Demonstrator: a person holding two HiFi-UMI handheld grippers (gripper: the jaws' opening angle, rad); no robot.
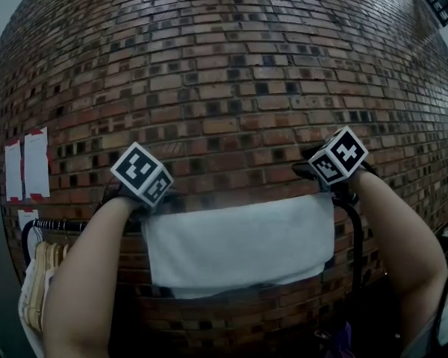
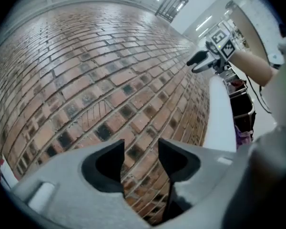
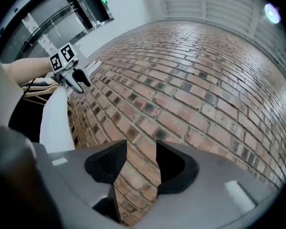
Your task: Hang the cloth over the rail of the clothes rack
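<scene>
A white cloth [image 1: 239, 245] hangs draped over the black rail [image 1: 56, 224] of the clothes rack, in front of the brick wall. My left gripper [image 1: 158, 198] is at the cloth's upper left corner and my right gripper [image 1: 313, 168] at its upper right corner, both just above the rail. In the left gripper view the left gripper [image 2: 140, 159] stands open with only brick showing in the gap; the cloth [image 2: 219, 113] runs off toward the right gripper [image 2: 200, 61]. The right gripper [image 3: 137, 159] is open too and holds nothing, with the cloth [image 3: 55, 118] to its left.
The brick wall [image 1: 224, 88] stands close behind the rack. Wooden hangers [image 1: 41, 274] hang on the rail's left end. White papers [image 1: 26, 162] are taped to the wall at left. The rack's right post [image 1: 356, 252] drops down beside the cloth.
</scene>
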